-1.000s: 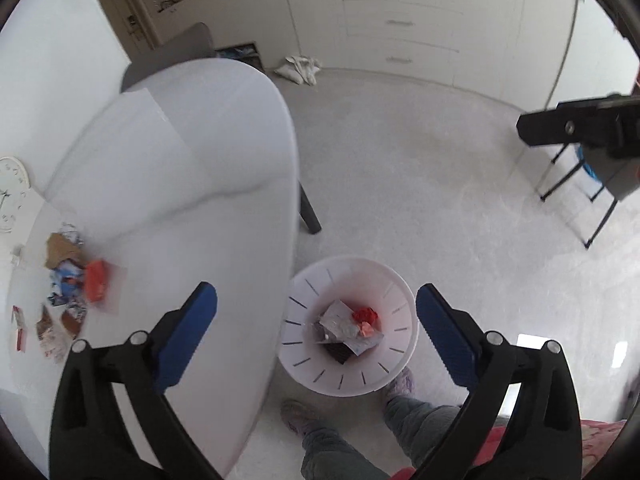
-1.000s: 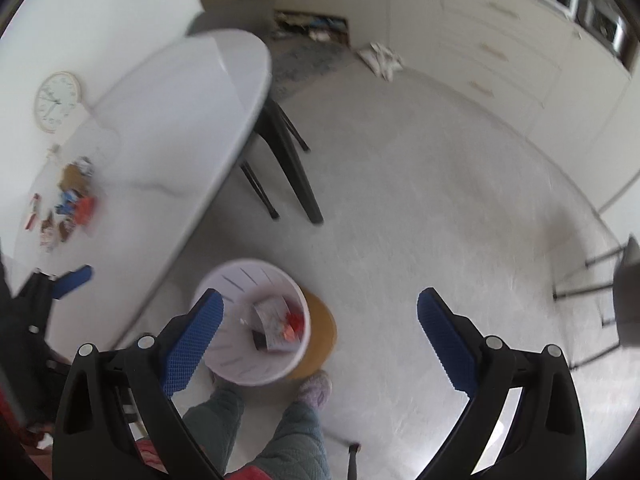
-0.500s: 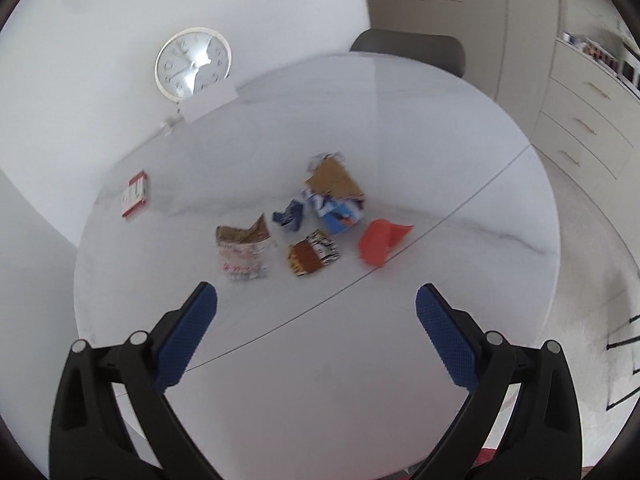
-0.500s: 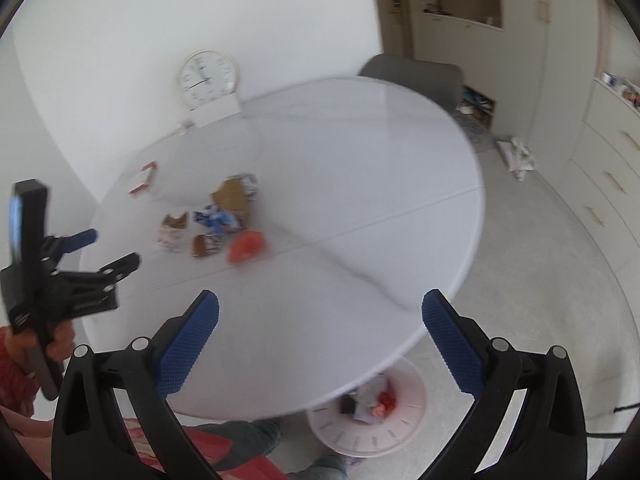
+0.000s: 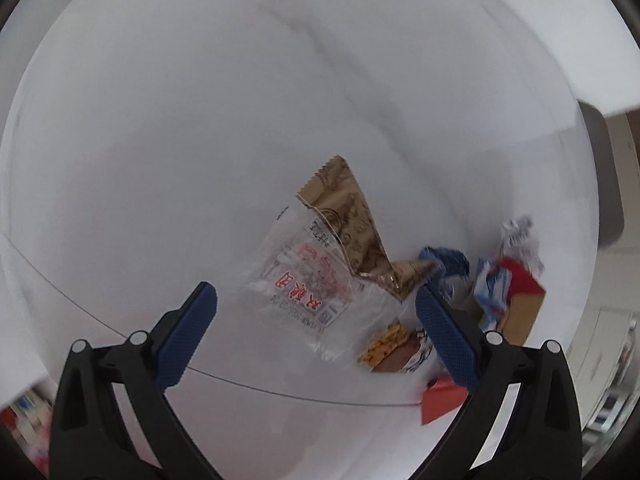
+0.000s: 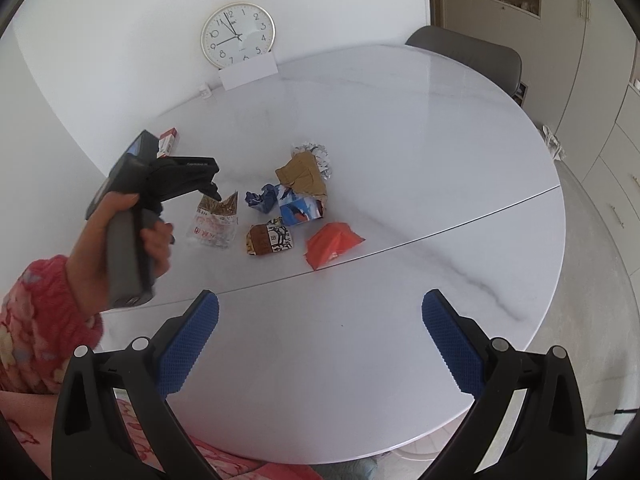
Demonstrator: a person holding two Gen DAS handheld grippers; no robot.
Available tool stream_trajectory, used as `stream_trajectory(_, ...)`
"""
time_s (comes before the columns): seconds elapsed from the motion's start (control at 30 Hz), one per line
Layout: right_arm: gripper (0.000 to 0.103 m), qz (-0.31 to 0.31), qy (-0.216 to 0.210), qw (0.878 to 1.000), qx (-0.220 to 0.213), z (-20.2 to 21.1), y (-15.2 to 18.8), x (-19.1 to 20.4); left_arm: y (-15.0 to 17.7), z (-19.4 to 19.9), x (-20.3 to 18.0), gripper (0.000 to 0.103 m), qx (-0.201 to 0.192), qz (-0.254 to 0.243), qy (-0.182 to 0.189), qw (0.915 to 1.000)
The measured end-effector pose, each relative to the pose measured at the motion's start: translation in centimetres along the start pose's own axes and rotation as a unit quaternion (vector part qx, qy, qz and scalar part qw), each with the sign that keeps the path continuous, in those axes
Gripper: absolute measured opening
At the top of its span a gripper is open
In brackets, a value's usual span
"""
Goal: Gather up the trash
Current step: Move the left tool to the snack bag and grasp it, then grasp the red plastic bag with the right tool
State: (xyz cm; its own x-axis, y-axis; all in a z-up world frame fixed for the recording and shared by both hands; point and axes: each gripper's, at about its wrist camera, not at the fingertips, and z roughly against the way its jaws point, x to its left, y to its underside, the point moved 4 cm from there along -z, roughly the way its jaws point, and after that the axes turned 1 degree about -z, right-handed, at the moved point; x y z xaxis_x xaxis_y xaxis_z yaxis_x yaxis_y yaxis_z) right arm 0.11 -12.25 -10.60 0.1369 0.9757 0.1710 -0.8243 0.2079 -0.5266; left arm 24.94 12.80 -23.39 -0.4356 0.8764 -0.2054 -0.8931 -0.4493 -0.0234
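The left gripper [image 5: 316, 300] hangs low over the table [image 6: 400, 128], tilted down, its blue fingers [image 5: 188, 332] spread wide around a clear wrapper [image 5: 308, 280] that lies flat between them, not yet touched. From the right wrist view, a hand [image 6: 120, 236] in a pink sleeve [image 6: 40, 312] grips its handle. The right gripper [image 6: 320, 332] hovers at the near edge, also wide and empty. More litter sits just right: a blue scrap [image 6: 262, 198], a brown packet [image 6: 270, 238] and an orange wrapper [image 6: 332, 242].
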Motion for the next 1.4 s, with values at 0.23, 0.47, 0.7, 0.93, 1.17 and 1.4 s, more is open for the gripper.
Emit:
stream_trajectory(0.23,0.101,-0.006,0.014,1.000,0.021,-2.0,-0.7,1.1,-0.2,-3.3,0.1,0.095,0.028,0.095,0.004,0.9950)
stream_trajectory(0.47,0.101,0.013,0.024,0.999,0.033,-3.0,-1.6,1.2,1.0,-4.3,-0.6,0.095,0.034,0.089,0.016,0.9953)
stream_trajectory(0.7,0.101,0.037,0.020,0.998,0.047,-5.7,-3.1,0.8,1.0,-4.1,-0.4,0.085,0.036,0.044,0.018,0.9982)
stream_trajectory(0.93,0.101,0.085,0.006,0.995,0.053,-10.7,-4.1,1.1,1.3,-2.7,-1.8,0.079,0.034,-0.043,0.011,0.9985)
stream_trajectory(1.17,0.090,0.064,0.044,0.990,0.115,-18.4,-4.3,-0.9,3.0,0.3,-3.1,0.077,-0.007,-0.166,0.015,0.9860)
stream_trajectory(1.4,0.087,-0.106,0.081,0.982,0.137,-19.7,-4.6,-2.2,5.5,3.1,-3.8,0.077,-0.036,-0.219,0.020,0.9749)
